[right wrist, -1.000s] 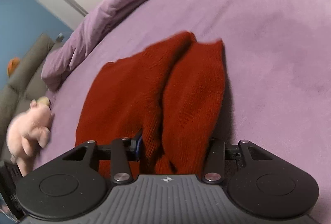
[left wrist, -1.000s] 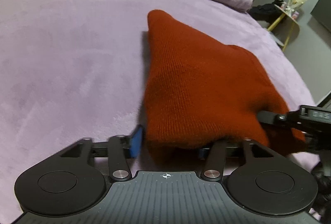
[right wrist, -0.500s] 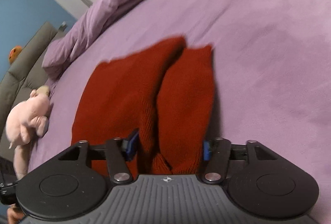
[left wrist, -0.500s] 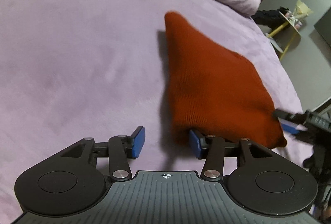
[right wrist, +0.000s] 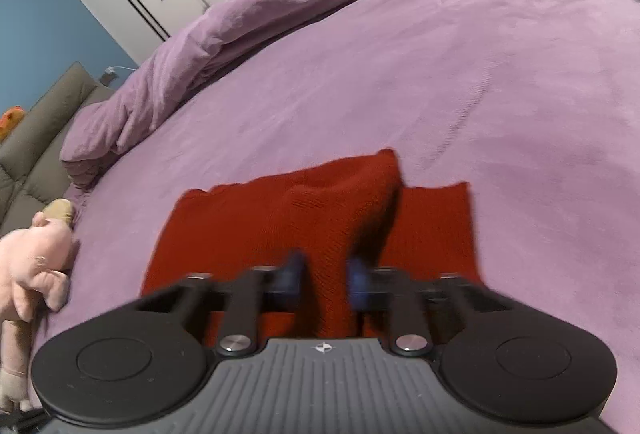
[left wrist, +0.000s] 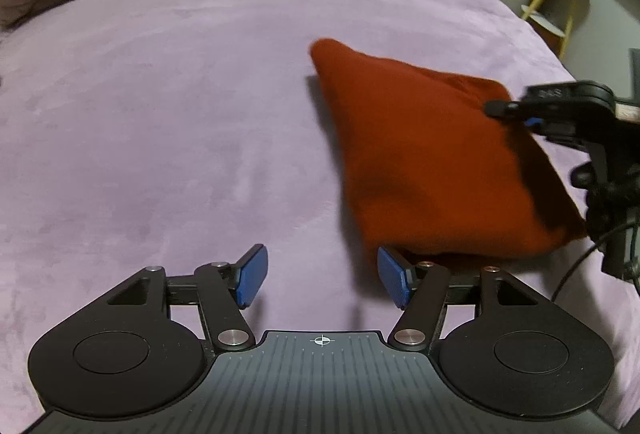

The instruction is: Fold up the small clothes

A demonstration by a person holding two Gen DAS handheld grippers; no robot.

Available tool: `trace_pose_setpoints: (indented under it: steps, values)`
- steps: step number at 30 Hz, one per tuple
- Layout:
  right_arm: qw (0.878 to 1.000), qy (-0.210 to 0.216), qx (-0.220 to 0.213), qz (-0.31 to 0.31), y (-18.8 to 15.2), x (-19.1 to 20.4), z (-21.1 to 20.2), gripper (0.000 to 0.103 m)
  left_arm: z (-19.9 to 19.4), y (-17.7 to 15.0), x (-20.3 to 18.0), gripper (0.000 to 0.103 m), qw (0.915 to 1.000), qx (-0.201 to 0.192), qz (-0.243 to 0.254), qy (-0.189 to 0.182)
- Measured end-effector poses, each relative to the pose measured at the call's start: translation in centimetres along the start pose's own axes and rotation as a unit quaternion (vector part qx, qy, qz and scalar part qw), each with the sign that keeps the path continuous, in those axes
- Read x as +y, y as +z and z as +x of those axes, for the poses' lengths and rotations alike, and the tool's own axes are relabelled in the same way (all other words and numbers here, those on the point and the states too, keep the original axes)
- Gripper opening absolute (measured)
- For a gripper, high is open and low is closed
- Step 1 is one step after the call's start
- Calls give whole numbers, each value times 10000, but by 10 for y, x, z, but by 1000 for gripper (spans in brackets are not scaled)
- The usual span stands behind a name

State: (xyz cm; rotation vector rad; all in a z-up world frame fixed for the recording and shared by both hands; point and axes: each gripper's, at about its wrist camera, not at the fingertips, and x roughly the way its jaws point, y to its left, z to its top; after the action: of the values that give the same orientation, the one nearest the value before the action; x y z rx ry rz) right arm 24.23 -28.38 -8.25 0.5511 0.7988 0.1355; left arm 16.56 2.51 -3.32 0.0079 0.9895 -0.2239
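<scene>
A rust-red knitted garment (left wrist: pixel 432 161) lies folded on the purple bed (left wrist: pixel 180 113), a fine rib visible in its weave; in the right wrist view (right wrist: pixel 304 218) it shows as two layers, a raised fold running down the middle over a flatter panel at the right. In the left wrist view the left claw (left wrist: pixel 322 280) sits at the lower centre of the frame, its blue pads spreading apart with only bedspread between them; the garment's near edge lies just beyond the right-hand pad, and I cannot tell whether they touch. The right claw (right wrist: pixel 326 280) is closing on the raised fold at the lower centre of its own view, though blur hides whether the pads already press on the cloth. In the left view it reaches in from the right edge (left wrist: pixel 516 113) over the garment's far corner, bearing small pale lettering too blurred to read.
</scene>
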Motion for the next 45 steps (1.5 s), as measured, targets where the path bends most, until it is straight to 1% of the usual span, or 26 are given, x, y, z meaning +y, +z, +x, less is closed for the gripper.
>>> trace_pose_setpoints:
  steps: [2,3,5,6,8,11,12,13,15,17,18,19,20,21,22,23,25,26,27,30,32,36,39,42,43,45]
  values:
    - [9995,-36,-257,-204,2,6,-6,8,-5,6,3,70,9998,-196,-106,21]
    - [9981,-143,-494,-335,1,7,-13,7,-7,10,2,72,9994,-306,-148,46]
    - [9941,-572,-780,-481,-4,7,-22,7,-7,20,-2,72,9985,-502,-185,90]
    - [9923,-766,-807,-544,-9,5,-21,7,-4,26,-5,73,9981,-565,-211,90]
    - [9898,-1106,-568,-700,-19,0,-7,7,4,36,-12,73,9969,-715,-320,1]
    - [9819,-1260,-659,-1251,-30,1,3,7,20,52,-22,74,9953,-823,-446,-243]
    - [9806,-1299,-608,-1333,-28,4,2,9,27,58,-24,74,9951,-831,-489,-229]
    - [9798,-1361,-585,-1343,-25,7,-2,16,32,62,-26,74,9948,-833,-561,-172]
    - [9781,-1539,-761,-1174,-16,13,-14,22,47,73,-28,74,9932,-870,-751,-178]
    - [9802,-1298,-1091,-1027,-9,22,-27,24,64,85,-32,75,9922,-843,-907,-157]
    - [9835,-1077,-1140,-897,-5,25,-29,32,72,90,-34,75,9922,-837,-920,-117]
    - [9877,-825,-1089,-754,-1,29,-26,37,81,94,-37,75,9923,-801,-948,13]
    - [9914,-602,-975,-633,2,31,-19,37,89,97,-40,76,9925,-792,-926,114]
    - [9935,-520,-834,-572,4,34,-9,37,99,98,-45,78,9934,-775,-823,174]
    - [9936,-567,-719,-654,5,39,3,37,106,99,-47,78,9941,-747,-751,238]
    - [9920,-716,-683,-786,5,42,15,37,112,99,-50,80,9940,-789,-695,291]
    - [9869,-1096,-637,-995,3,42,35,37,121,99,-54,88,9932,-918,-583,422]
    - [9845,-1276,-612,-1034,2,40,43,37,126,99,-55,90,9927,-974,-527,477]
    - [9832,-1332,-644,-1069,0,35,48,37,131,97,-55,90,9922,-1014,-506,513]
    - [9747,-1391,-1001,-1438,-7,26,52,37,143,93,-55,90,9908,-1099,-599,523]
    - [9744,-1318,-1103,-1452,-11,19,54,38,146,90,-55,90,9897,-1177,-629,516]
    - [9797,-1028,-1182,-1254,-11,10,49,38,140,86,-51,91,9894,-1189,-718,418]
    - [9812,-953,-1187,-1184,-10,11,43,41,121,80,-46,91,9917,-1122,-574,268]
    - [9837,-898,-909,-1266,-18,22,20,57,91,57,-33,91,9936,-1046,-433,3]
    - [9843,-797,-876,-1307,-26,24,8,58,79,44,-26,91,9933,-1057,-440,-132]
    - [9859,-531,-916,-1292,-49,20,-26,63,60,19,-16,91,9930,-1015,-563,-237]
